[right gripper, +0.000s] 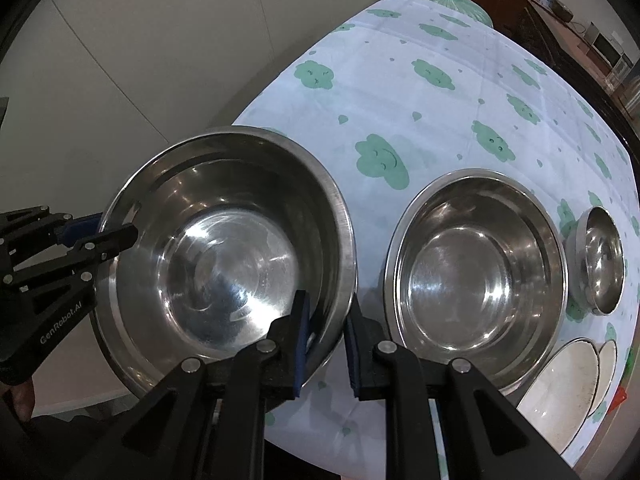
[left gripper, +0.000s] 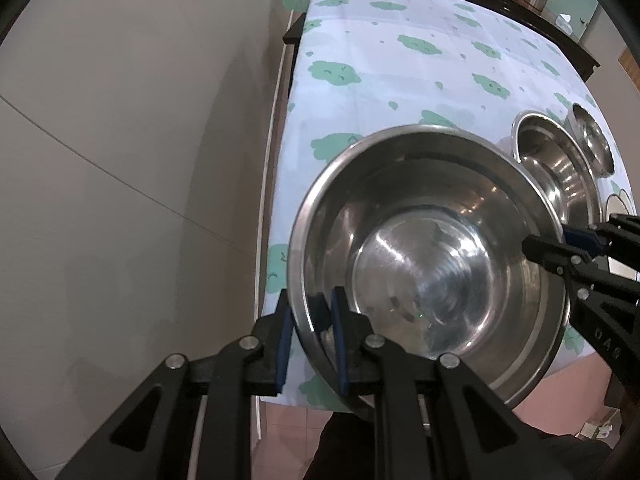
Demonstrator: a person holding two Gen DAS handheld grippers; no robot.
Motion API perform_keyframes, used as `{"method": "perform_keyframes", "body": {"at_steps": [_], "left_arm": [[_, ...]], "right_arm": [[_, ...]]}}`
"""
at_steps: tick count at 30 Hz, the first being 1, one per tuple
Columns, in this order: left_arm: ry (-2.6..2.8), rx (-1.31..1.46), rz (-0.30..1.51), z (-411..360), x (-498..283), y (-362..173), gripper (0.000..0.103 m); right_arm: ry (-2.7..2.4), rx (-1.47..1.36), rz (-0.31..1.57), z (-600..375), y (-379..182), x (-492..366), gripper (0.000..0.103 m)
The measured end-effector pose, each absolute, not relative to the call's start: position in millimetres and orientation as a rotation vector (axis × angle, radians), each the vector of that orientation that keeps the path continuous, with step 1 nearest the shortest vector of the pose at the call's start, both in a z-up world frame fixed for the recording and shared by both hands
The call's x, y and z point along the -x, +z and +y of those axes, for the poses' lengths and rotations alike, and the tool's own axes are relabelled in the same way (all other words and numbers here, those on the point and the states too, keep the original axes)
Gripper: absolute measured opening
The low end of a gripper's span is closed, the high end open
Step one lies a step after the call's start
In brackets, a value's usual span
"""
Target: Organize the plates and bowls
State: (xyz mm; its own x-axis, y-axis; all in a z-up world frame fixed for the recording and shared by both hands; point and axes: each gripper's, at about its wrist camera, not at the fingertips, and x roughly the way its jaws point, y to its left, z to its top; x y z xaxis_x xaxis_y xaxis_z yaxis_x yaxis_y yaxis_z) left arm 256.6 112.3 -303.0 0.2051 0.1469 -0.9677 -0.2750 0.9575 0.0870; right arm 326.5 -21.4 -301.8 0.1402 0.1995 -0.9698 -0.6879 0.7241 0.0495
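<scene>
Blue-padded fingers of the left gripper (left gripper: 310,344) pinch the near rim of the large steel bowl (left gripper: 424,264), one pad inside the wall, one outside. Opposite it, the right gripper (right gripper: 326,340) clamps the far rim the same way. Both are nearly closed on the thin wall. Judging by this two-handed hold, the bowl is being carried or set down. Just right of the right gripper sits a medium steel bowl (right gripper: 476,276); nesting likely needs the big one placed first.
</scene>
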Motion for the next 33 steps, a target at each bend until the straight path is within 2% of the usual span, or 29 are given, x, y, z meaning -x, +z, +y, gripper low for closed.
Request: {"method": "perform_keyframes", "body": {"at_steps": [33], "left_arm": [[0.305,0.125,1.359,114.4,-257.2,-317.4,0.017]], "right_arm": [[0.711,0.487,1.283,-21.7,-315.9,-323.3,0.02]]}}
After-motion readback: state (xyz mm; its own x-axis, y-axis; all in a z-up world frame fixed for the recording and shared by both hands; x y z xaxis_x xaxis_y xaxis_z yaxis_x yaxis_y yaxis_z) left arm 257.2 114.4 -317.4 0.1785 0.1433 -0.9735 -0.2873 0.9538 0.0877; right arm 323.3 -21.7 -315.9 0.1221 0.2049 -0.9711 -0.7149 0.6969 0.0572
